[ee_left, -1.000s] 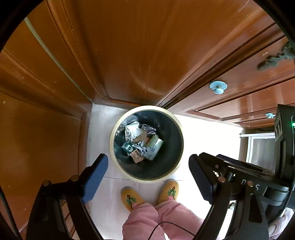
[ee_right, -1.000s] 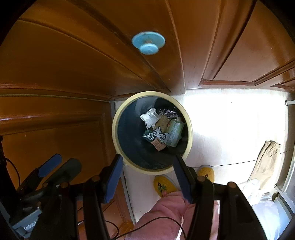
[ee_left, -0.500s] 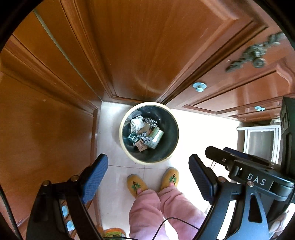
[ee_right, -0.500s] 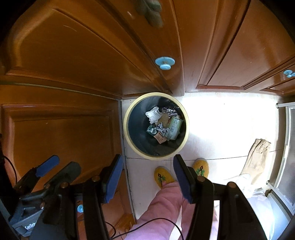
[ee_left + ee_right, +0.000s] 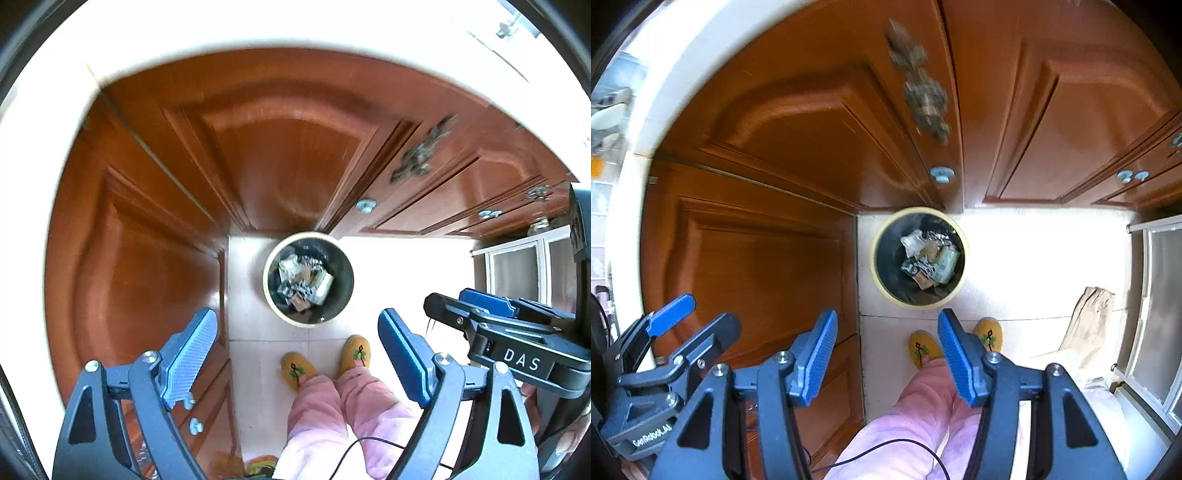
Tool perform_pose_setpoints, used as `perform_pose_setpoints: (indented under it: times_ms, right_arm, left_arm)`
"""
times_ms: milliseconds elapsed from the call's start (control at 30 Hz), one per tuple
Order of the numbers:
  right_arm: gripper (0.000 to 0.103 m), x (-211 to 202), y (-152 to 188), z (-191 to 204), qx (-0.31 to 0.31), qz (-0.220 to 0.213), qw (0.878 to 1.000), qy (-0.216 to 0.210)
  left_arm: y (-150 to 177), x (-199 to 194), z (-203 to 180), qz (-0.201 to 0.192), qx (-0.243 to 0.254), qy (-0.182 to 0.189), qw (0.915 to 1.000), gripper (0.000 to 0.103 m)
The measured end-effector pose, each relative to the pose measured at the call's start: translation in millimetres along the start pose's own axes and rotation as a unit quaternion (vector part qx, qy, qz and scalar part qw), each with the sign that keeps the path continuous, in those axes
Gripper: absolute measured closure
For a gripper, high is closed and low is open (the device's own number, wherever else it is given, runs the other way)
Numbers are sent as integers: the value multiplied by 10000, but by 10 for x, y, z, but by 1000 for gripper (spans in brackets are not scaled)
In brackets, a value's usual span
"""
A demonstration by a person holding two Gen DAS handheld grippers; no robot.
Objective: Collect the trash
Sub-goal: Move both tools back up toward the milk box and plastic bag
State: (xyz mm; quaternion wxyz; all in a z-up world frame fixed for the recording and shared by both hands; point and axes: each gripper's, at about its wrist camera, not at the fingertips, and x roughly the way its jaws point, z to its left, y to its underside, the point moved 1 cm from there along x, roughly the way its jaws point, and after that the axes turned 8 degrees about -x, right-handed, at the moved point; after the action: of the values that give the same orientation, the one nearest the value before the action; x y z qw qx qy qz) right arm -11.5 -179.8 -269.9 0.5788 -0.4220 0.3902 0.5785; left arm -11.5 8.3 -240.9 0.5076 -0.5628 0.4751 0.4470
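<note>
- I am looking straight down from above, with a gripper in each hand and a fisheye camera on each.
- My left gripper [image 5: 297, 354] has its blue-padded fingers spread wide, with nothing between them.
- My right gripper [image 5: 884, 356] is also spread wide and holds nothing; in the left camera it shows at the right edge as a dark body marked "DAS".
- Far below stands a round trash bin [image 5: 269, 291] with a pale yellow rim and dark inside, set on the light tiled floor [image 5: 399, 266] in the corner where the wooden cabinets meet.
- Inside the bin lies the trash [image 5: 303, 282]: crumpled white paper, something silvery like foil, a greenish carton and a small brown scrap, all heaped toward the middle.
- The reddish-brown cabinet doors [image 5: 768, 258] fill the upper and left parts of both views, with small pale blue knobs [image 5: 942, 173] and a blurred ornate metal handle [image 5: 925, 92].
- My feet in yellow slippers [image 5: 298, 369] with a green leaf design stand just beside the bin, below pink trouser legs [image 5: 317, 417].
- In the right camera a tan paper bag [image 5: 1093, 325] rests on the floor, well apart from the bin, near a glass-fronted frame.
</note>
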Motion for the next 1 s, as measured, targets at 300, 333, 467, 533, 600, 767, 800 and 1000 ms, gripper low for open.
perform_pose_setpoints:
  times_ms: [300,333,467,533,600,767,800,1000]
  right_arm:
    - [46,-766,48,249,-217,-522,9984,53]
    - [46,-878,40,278,-221,-592,9980,62]
    - [46,-1287,36,334,-246,-985,9947,136]
    - [46,-1525,27,368,-231,-1222,9921,188]
    - [46,-1714,10,384,-193,-1426,9893,234]
    - [46,-2095,-66,419,-129,-1836,9823,342]
    - [46,-2181,-83,434,-129,-1929,9805,362]
    - [46,-2522,-237,531,-208,-2299,9722,391]
  left_arm:
    - [-133,-803,-164,-508,257,-16,9984,15]
    - [-136,-865,-175,-560,285,5,9980,15]
    - [-226,-1225,-259,-912,376,104,9951,15]
    - [-298,-1420,-298,-1130,383,173,9927,15]
    - [-367,-1588,-331,-1338,337,210,9902,15]
    - [-532,-2050,-434,-1851,209,279,9821,15]
    - [-566,-2120,-447,-1940,201,293,9804,15]
    - [-810,-2498,-440,-2360,98,297,9712,15]
